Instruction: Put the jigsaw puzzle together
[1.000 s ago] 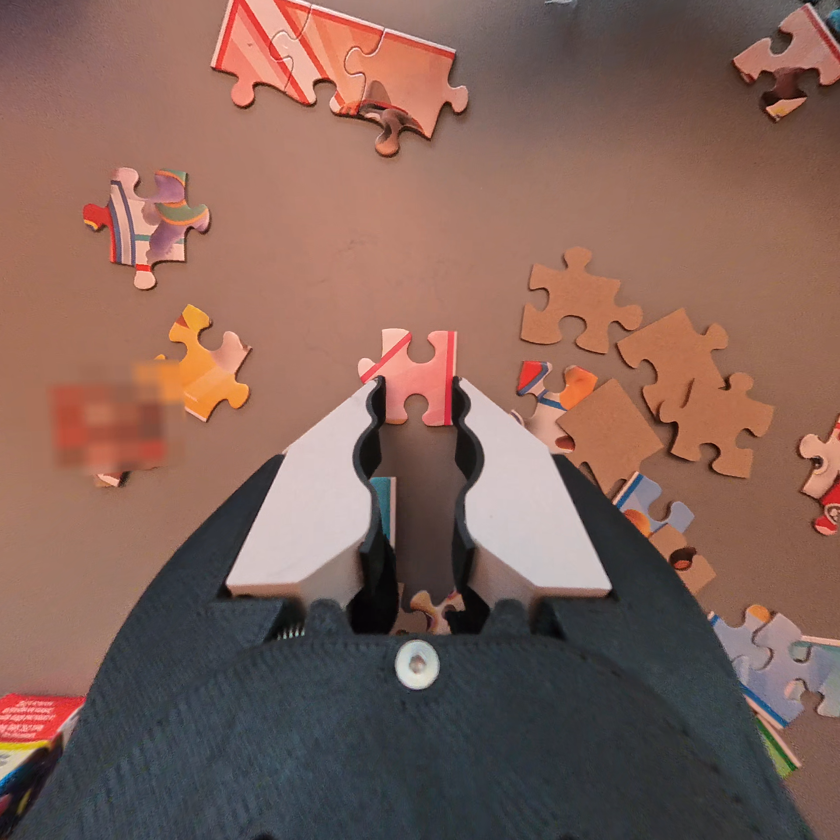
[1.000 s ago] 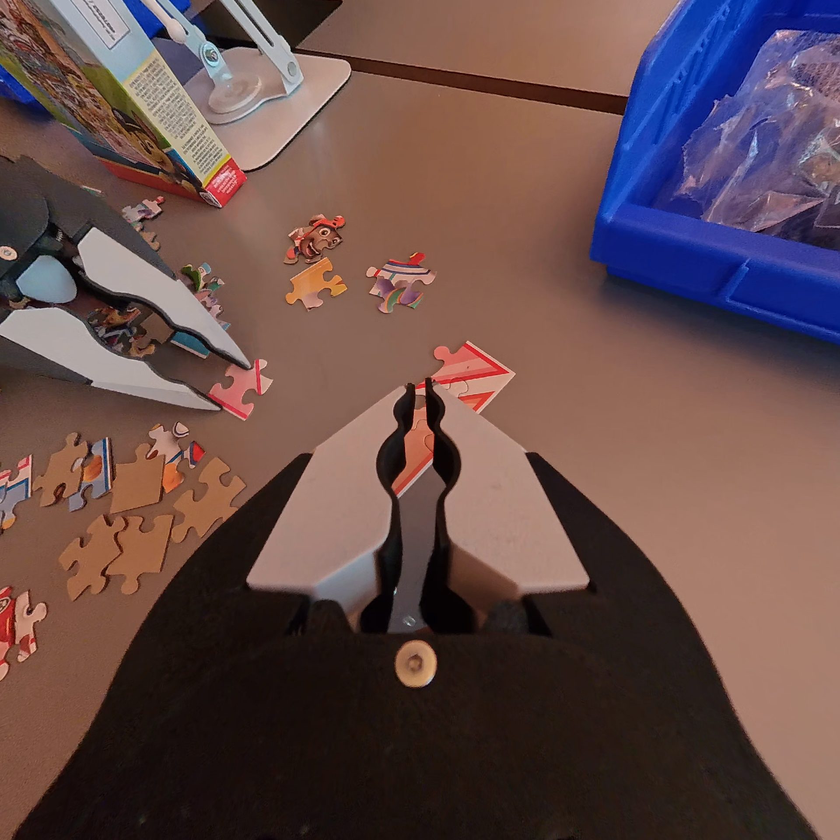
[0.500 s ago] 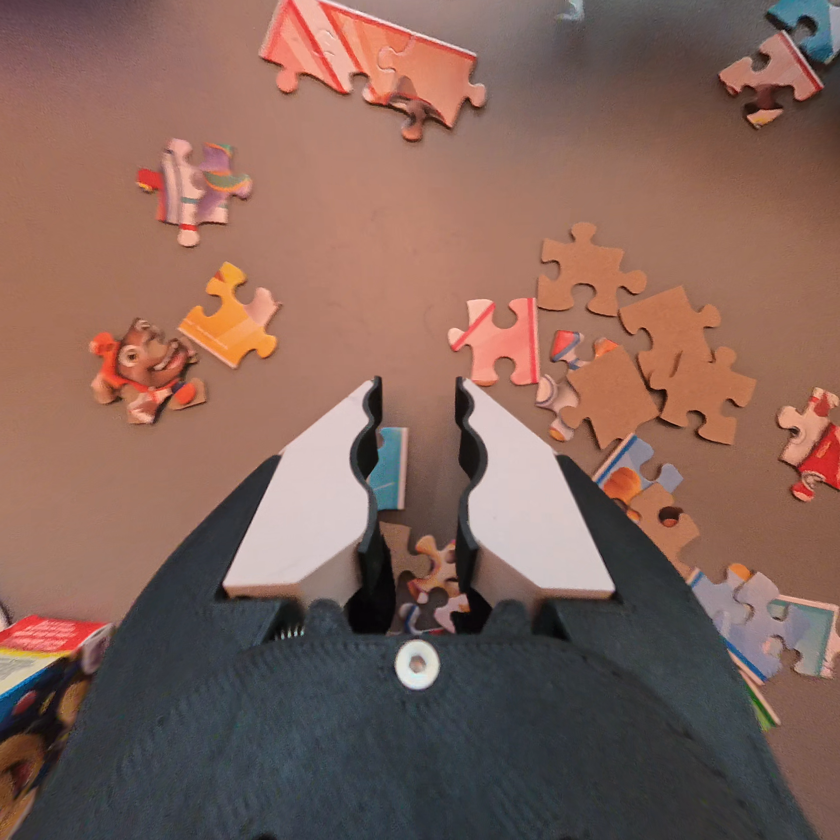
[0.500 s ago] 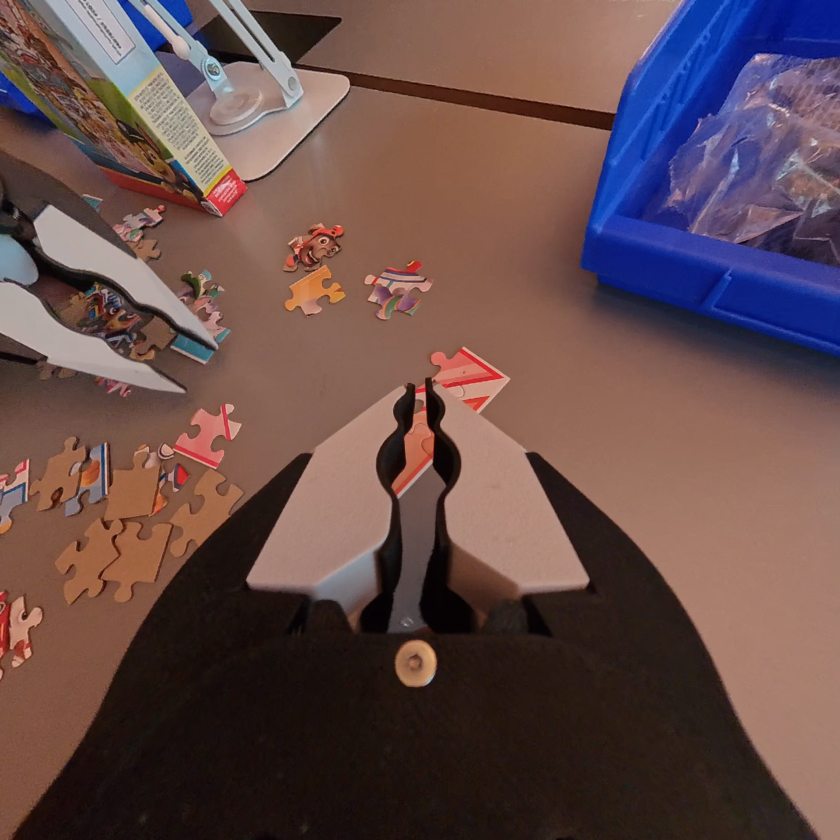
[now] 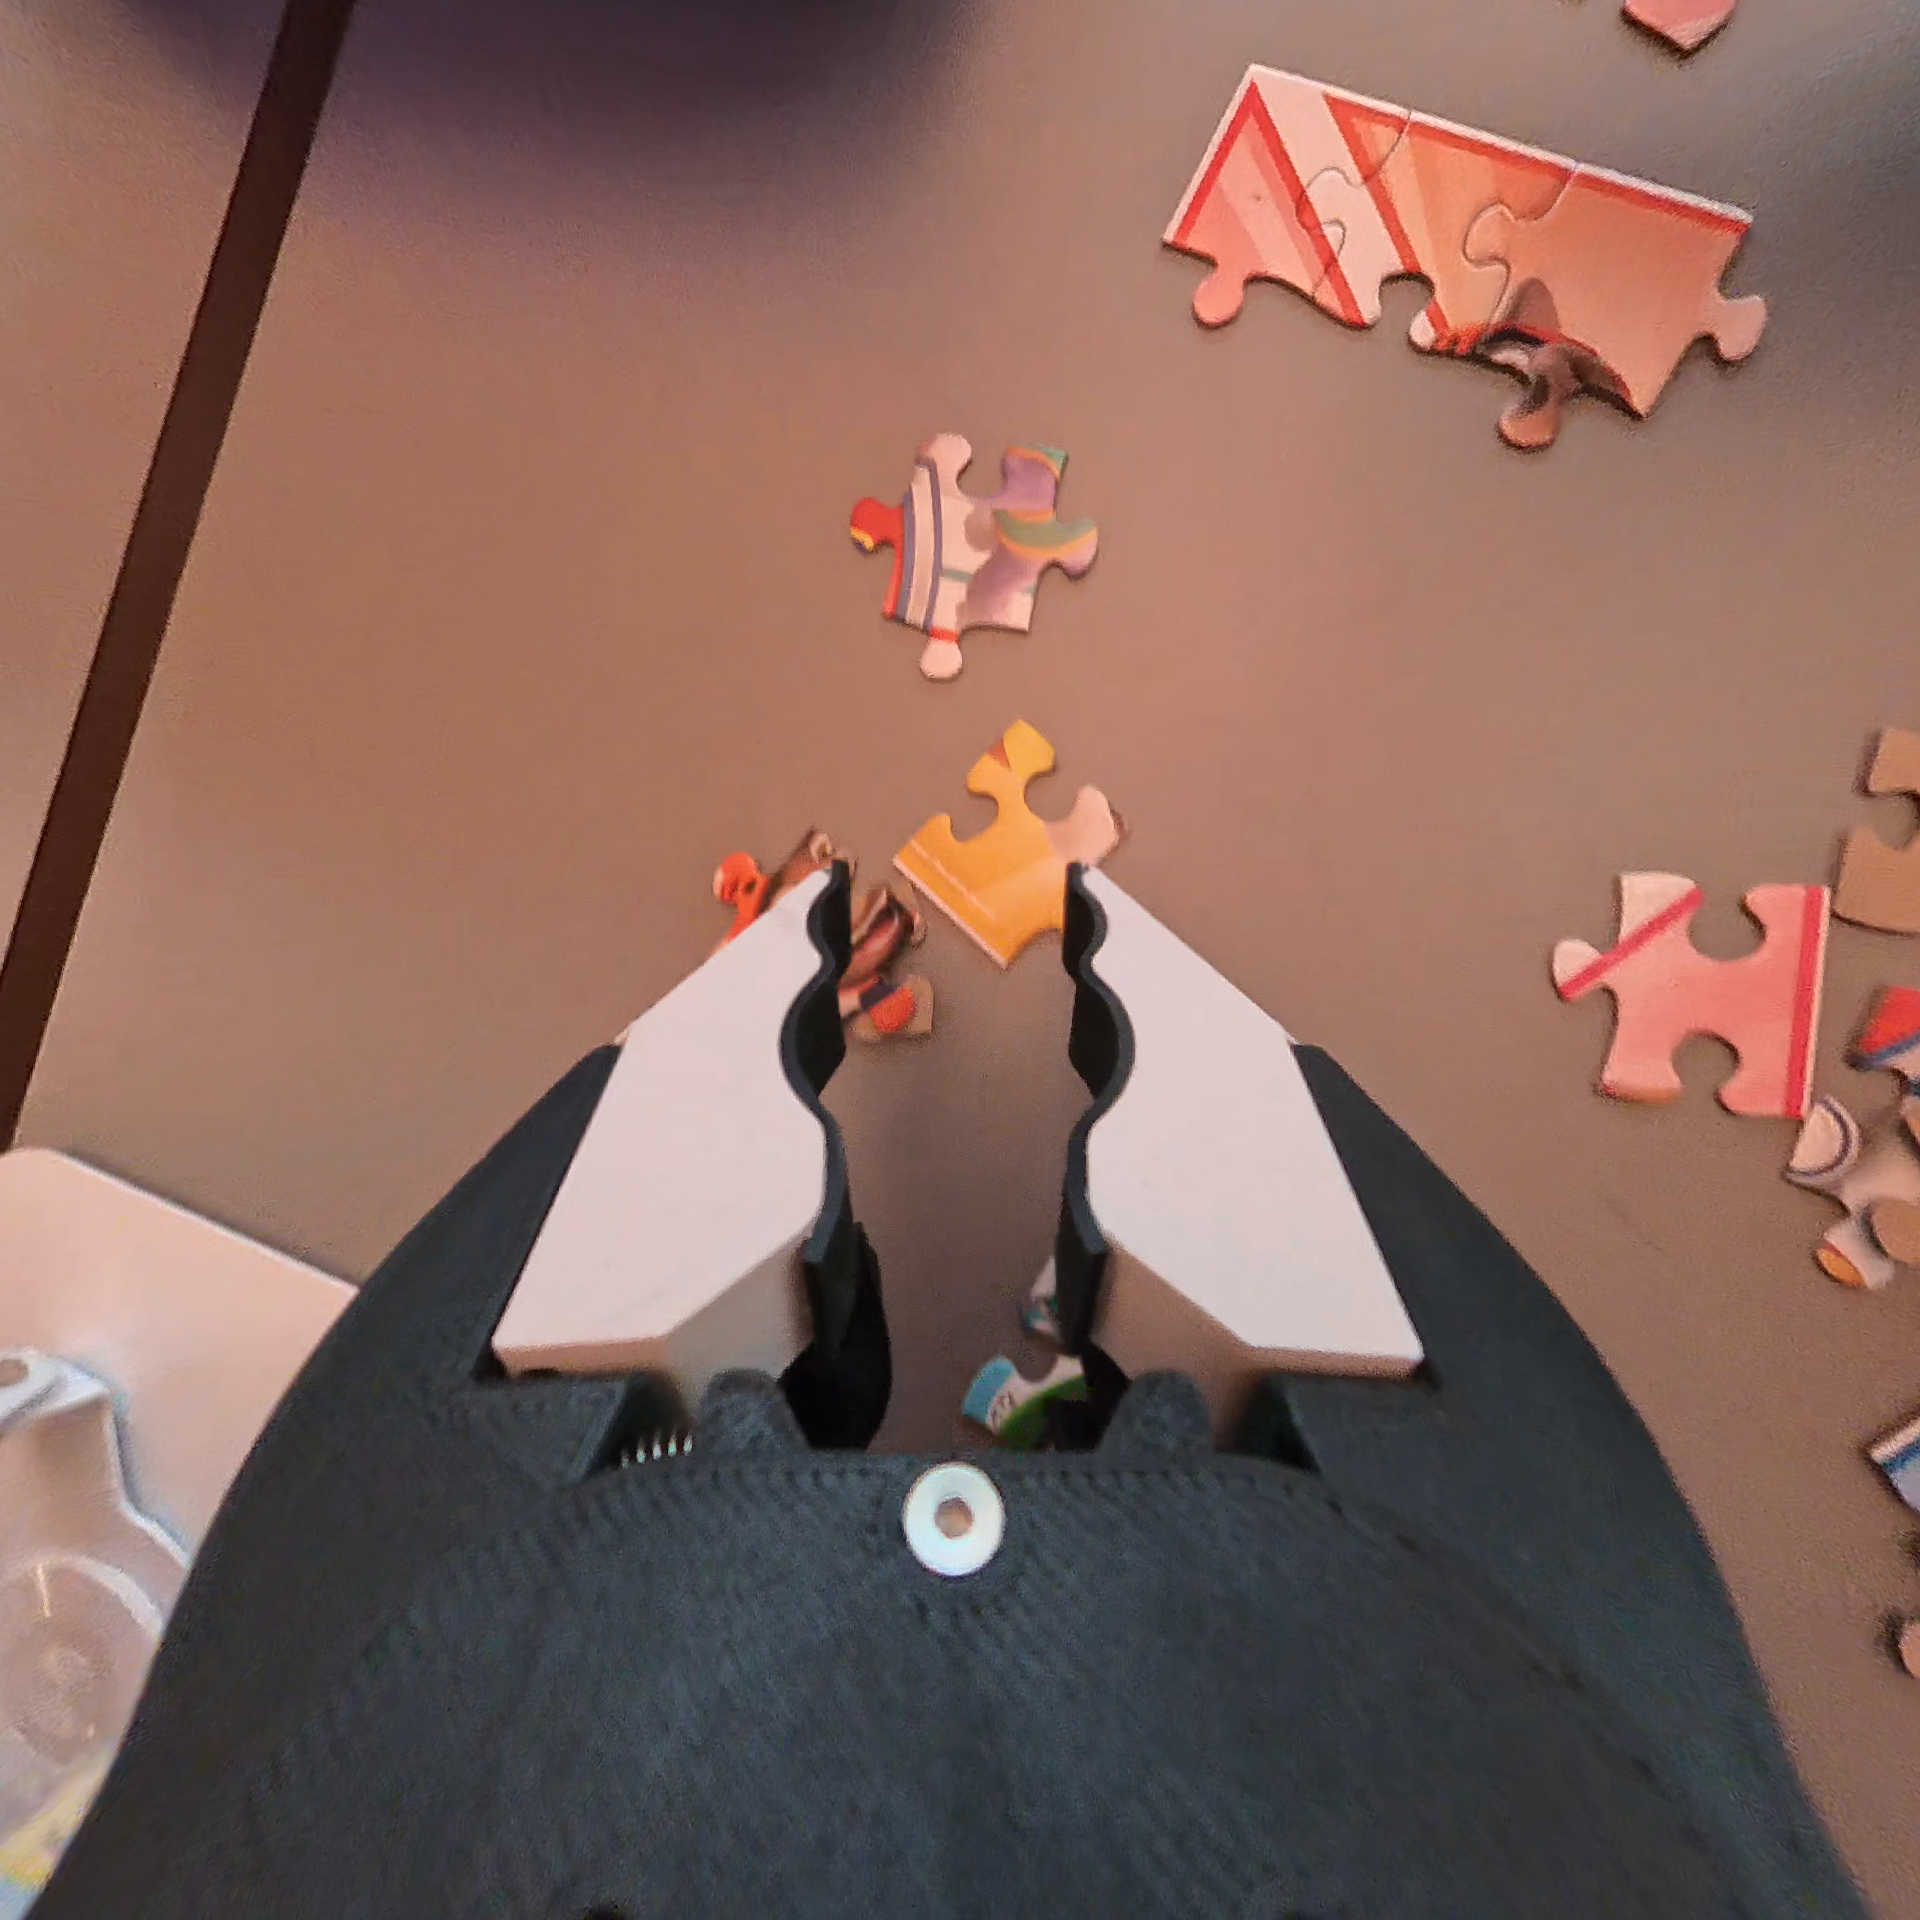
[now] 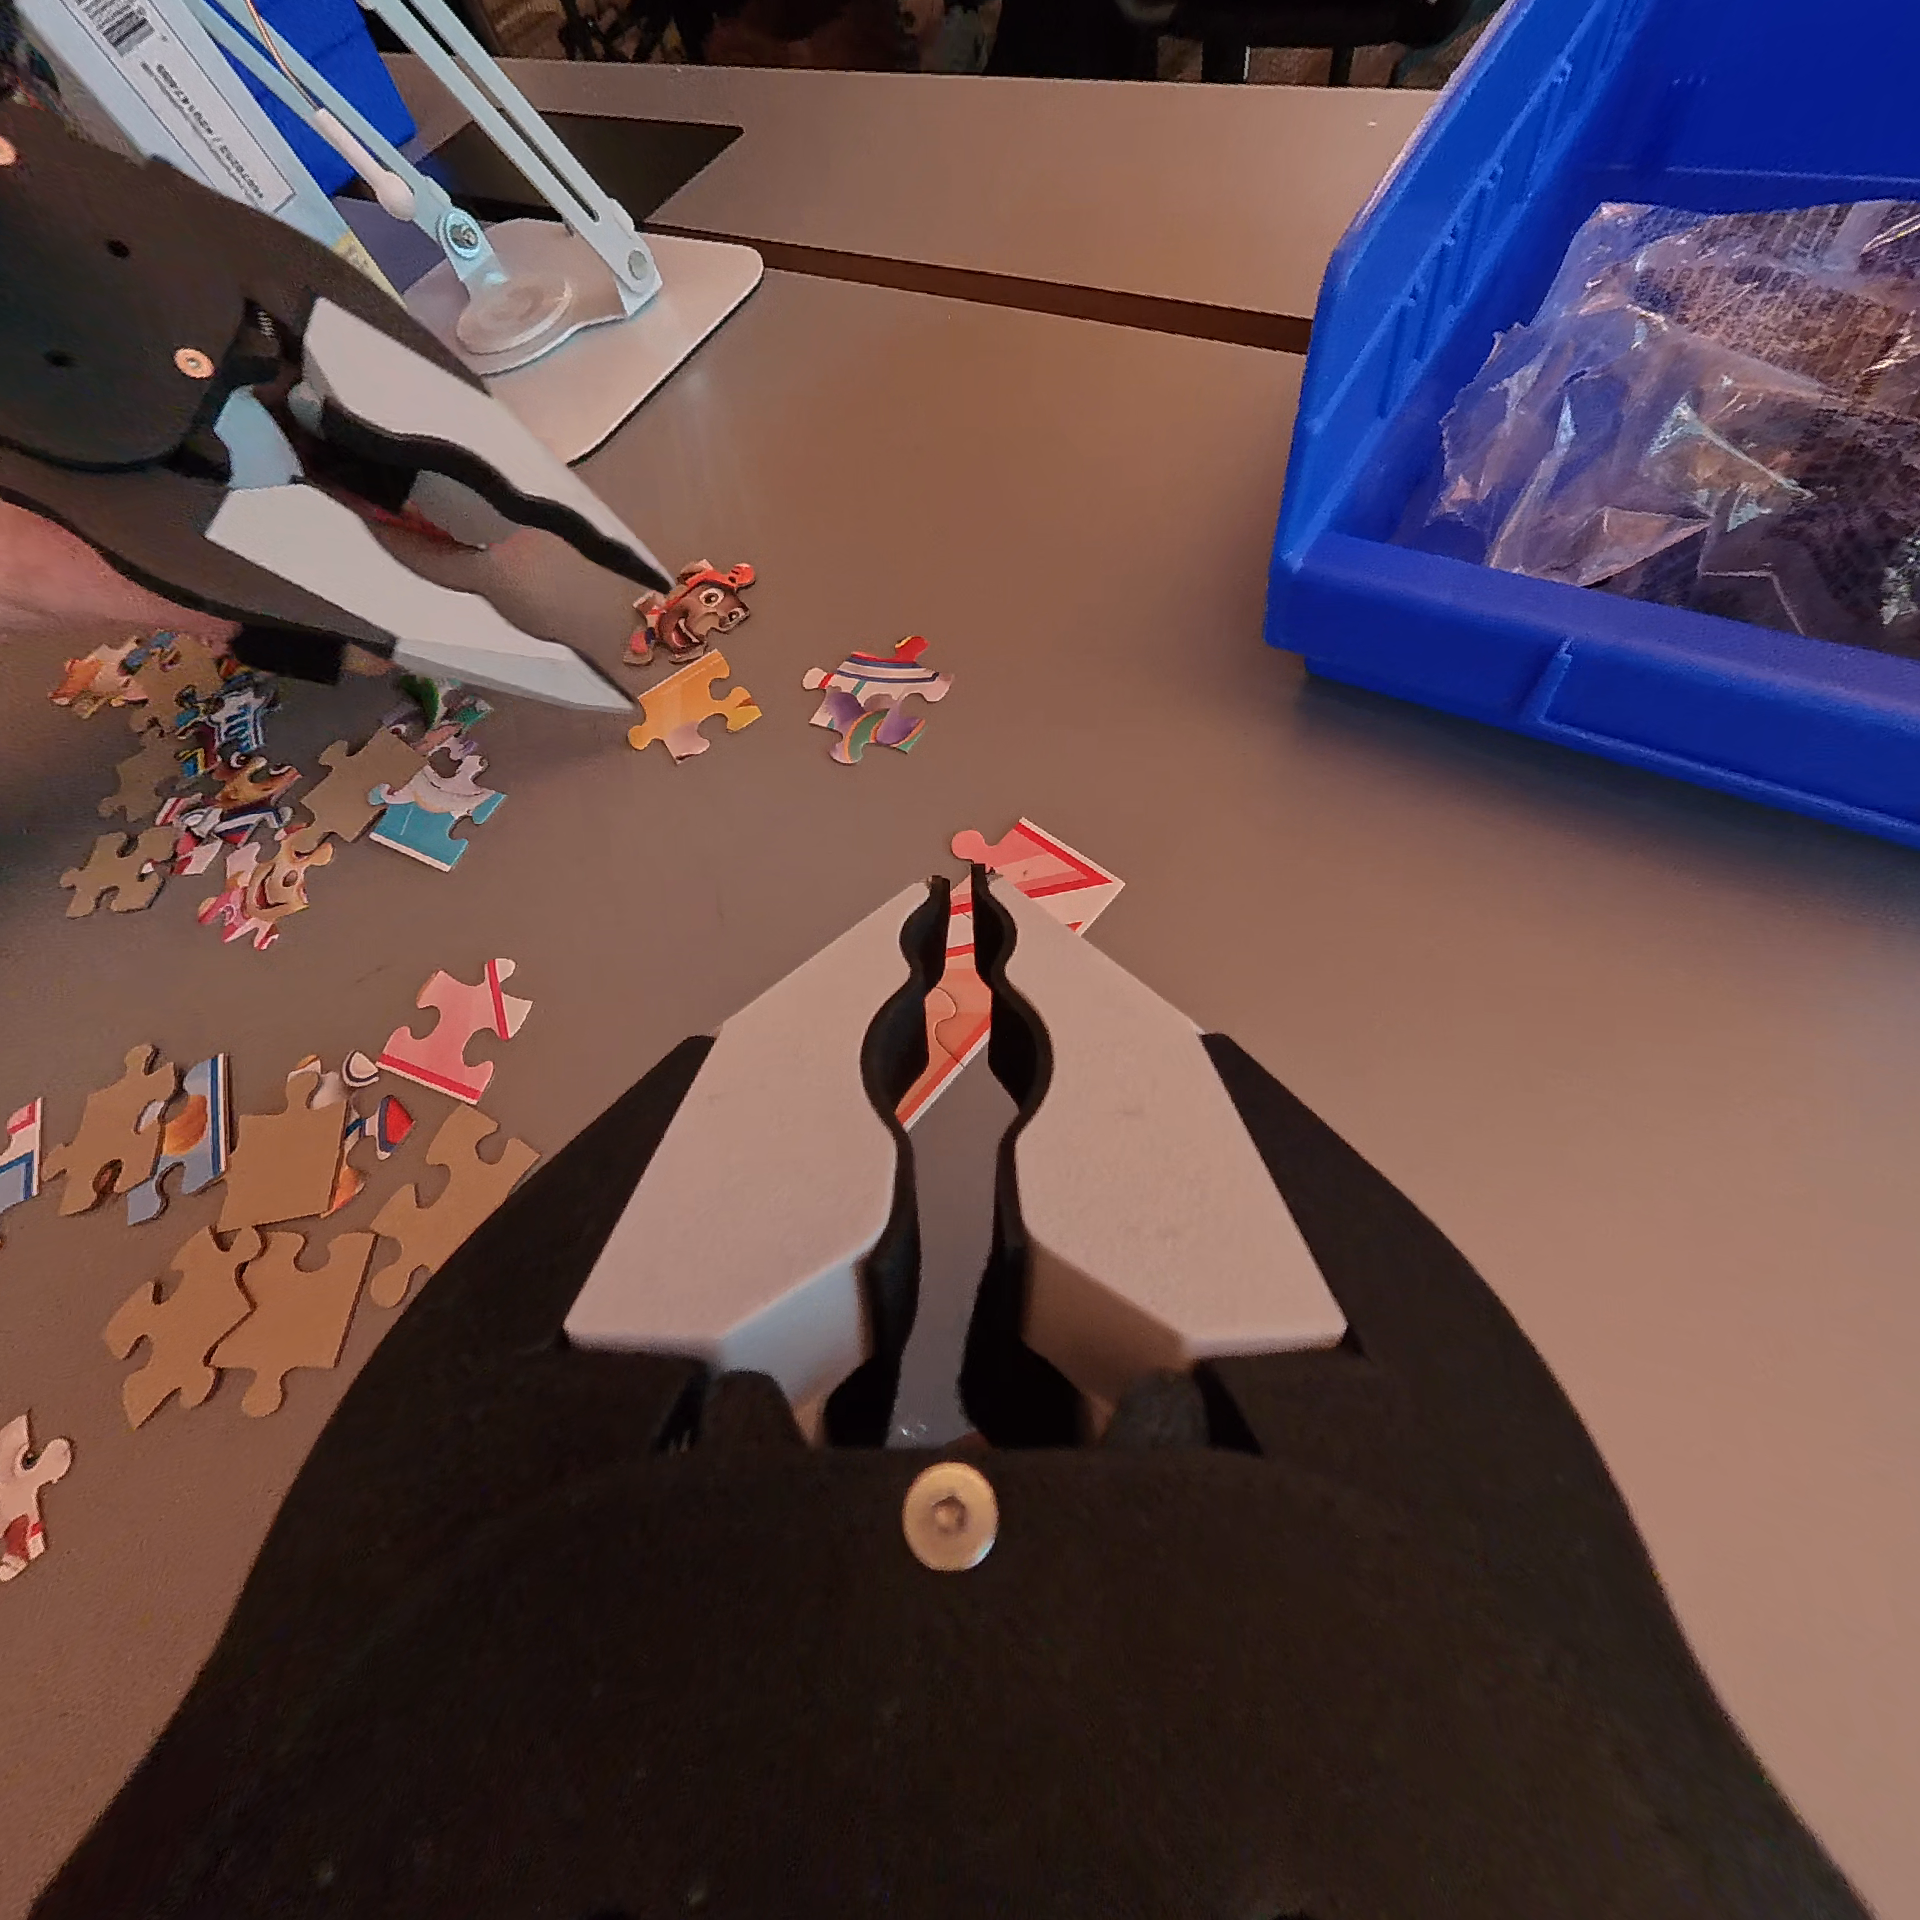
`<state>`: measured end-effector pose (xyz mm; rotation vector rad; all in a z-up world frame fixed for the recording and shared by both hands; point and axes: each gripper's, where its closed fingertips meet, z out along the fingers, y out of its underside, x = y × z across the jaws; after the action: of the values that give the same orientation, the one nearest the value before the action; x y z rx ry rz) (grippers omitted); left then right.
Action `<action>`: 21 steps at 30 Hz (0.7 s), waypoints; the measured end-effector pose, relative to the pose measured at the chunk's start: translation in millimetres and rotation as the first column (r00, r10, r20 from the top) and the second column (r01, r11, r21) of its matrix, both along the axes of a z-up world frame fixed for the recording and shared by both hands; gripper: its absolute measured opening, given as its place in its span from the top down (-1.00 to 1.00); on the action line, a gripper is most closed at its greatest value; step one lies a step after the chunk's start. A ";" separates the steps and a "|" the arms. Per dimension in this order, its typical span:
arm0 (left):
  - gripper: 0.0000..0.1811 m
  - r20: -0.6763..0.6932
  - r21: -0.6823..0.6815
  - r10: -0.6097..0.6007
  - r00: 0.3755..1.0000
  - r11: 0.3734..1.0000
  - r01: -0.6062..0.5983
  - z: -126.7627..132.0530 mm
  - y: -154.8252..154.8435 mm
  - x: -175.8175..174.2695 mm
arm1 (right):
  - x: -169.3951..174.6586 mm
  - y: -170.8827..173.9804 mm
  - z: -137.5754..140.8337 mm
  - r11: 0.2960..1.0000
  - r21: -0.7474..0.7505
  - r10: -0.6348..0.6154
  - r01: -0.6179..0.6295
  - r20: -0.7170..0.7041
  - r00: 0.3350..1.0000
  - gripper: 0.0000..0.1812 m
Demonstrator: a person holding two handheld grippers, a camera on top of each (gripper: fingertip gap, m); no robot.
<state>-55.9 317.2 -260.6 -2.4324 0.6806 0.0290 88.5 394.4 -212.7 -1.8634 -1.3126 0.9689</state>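
Near the worktop's (image 5: 520, 520) middle, the left tongs (image 5: 948, 883) hang open over the yellow piece (image 5: 997, 873); centre it before closing. Right tongs (image 6: 961, 883), nearly closed, press the joined pink strip (image 6: 1049, 868), empty.

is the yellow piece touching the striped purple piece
Apart. The left wrist view shows bare table between the yellow piece and the striped purple piece.

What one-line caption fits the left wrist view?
Open left gripper poised over a yellow puzzle piece on the table, joined pink-striped pieces beyond.
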 end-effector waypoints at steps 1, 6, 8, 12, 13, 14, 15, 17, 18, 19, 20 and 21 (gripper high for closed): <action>0.57 -0.004 -0.015 0.010 1.000 1.000 -0.010 -1.5 4.9 -0.8 | 0.2 0.3 -0.2 1.000 0.001 -0.001 0.001 0.001 1.000 0.97; 0.60 0.009 -0.073 0.127 0.992 0.989 -0.126 0.0 6.1 -22.7 | 1.5 2.0 2.3 1.000 0.000 -0.008 0.008 -0.012 1.000 0.98; 0.62 0.015 -0.077 0.158 0.987 0.985 -0.157 -1.1 -1.3 -31.3 | 1.1 1.6 5.0 1.000 0.000 -0.006 0.006 -0.023 1.000 0.98; 0.58 0.025 -0.085 0.190 0.981 0.979 -0.187 -9.6 -5.4 -39.5 | -1.2 -0.7 4.9 1.000 0.007 0.005 -0.005 -0.015 1.000 0.98; 0.58 0.024 -0.093 0.193 0.981 0.977 -0.190 -13.5 -5.7 -40.1 | -1.4 -1.3 4.5 1.000 0.009 0.007 -0.007 -0.013 1.000 0.98; 0.68 0.059 -0.088 0.183 0.981 0.980 -0.177 -14.1 -4.6 -35.5 | -1.4 -1.6 4.5 1.000 0.009 0.008 -0.008 -0.013 1.000 0.98; 0.74 0.082 -0.092 0.177 0.981 0.981 -0.170 -15.5 -4.7 -32.3 | -1.2 -1.6 5.0 1.000 0.009 0.008 -0.008 -0.016 1.000 0.98; 0.75 0.085 -0.073 0.178 0.980 0.982 -0.172 -15.2 -3.6 -31.5 | -0.5 -1.0 6.9 1.000 0.006 0.005 -0.005 -0.026 1.000 0.98; 0.75 0.081 -0.065 0.175 0.981 0.983 -0.170 -15.0 -3.5 -31.2 | -0.1 -0.8 7.8 1.000 0.005 0.004 -0.003 -0.031 1.000 0.98; 0.76 0.077 -0.060 0.173 0.982 0.984 -0.169 -14.9 -3.7 -31.0 | 0.1 -0.8 8.7 1.000 0.005 0.003 -0.003 -0.035 0.999 0.98; 0.76 0.075 -0.057 0.171 0.982 0.984 -0.167 -14.9 -4.1 -30.4 | 0.1 -1.0 9.1 1.000 0.005 0.004 -0.004 -0.038 0.999 0.98; 0.80 0.069 -0.051 0.167 0.983 0.985 -0.164 -14.7 -4.5 -29.8 | -0.1 -1.2 9.3 1.000 0.005 0.005 -0.005 -0.038 0.999 0.98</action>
<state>-85.7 312.7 -275.3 -2.5148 0.4493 -0.0091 88.4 393.2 -203.4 -1.8299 -1.2965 0.9983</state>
